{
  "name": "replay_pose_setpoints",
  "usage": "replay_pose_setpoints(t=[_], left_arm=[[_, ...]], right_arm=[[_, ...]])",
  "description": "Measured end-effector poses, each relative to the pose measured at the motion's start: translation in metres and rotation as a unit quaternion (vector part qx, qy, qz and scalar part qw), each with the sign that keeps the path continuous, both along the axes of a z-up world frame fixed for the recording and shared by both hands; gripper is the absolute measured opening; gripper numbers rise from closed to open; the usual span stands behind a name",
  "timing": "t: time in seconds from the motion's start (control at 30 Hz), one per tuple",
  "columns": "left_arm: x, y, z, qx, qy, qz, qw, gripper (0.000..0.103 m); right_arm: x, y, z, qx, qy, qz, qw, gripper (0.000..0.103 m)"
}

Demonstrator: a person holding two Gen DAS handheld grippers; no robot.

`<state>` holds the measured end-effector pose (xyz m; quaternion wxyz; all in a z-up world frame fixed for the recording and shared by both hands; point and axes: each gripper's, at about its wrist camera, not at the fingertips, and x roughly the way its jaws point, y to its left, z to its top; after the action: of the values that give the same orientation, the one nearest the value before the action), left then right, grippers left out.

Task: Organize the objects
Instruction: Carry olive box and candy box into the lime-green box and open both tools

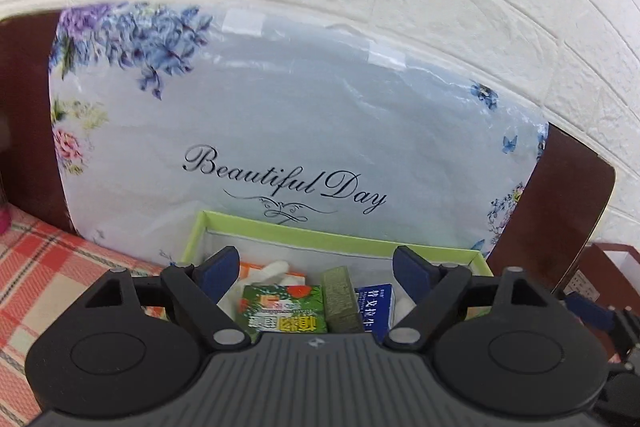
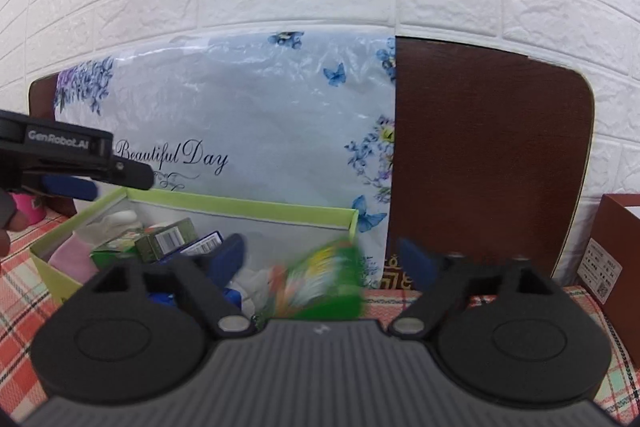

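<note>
Clearly, both pairs of jaws are seen wide apart, and nothing is pressed by the pads. Between the open fingers of the right gripper [image 2: 322, 261] a green packet [image 2: 320, 285] is blurred, free of both pads, at the right end of the box [image 2: 248, 209]; it is judged to be dropping in. The left gripper [image 1: 314, 269] is held open over the same box, where a green carton [image 1: 286, 311], a dark green block [image 1: 340, 301] and a blue carton [image 1: 374, 305] are packed side by side, with something white and soft behind them. These small cartons are judged to be light and stiff, a little easy to crush, so they are best taken across the flat sides; the packet looks thin and glossy, perhaps slippery, and should be taken near the middle. The box walls are thin card and may be pushed aside by a finger. Free room is seen at the right end of the box. Behind, a plastic-wrapped cushion [image 2: 248, 107] leans just beside the back wall of the box, so little room is left there. More open room is given by the checked cloth [image 2: 480, 297] at the right, before a brown box [image 2: 616, 251].
</note>
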<state>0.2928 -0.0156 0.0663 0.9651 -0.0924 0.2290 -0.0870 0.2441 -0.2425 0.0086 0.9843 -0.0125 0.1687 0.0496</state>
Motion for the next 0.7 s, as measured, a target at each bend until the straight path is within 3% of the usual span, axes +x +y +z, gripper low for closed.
replay_pose_setpoints(t=[0.4, 0.7], left_arm=[[-0.030, 0.002, 0.011, -0.005, 0.010, -0.004, 0.9999, 0.087], [-0.068, -0.004, 0.023, 0.002, 0.032, -0.001, 0.9995, 0.087]], right_arm=[[-0.028, 0.002, 0.013, -0.007, -0.010, 0.004, 1.000, 0.103], [-0.061, -0.009, 0.033, 0.017, -0.004, 0.011, 1.000, 0.103]])
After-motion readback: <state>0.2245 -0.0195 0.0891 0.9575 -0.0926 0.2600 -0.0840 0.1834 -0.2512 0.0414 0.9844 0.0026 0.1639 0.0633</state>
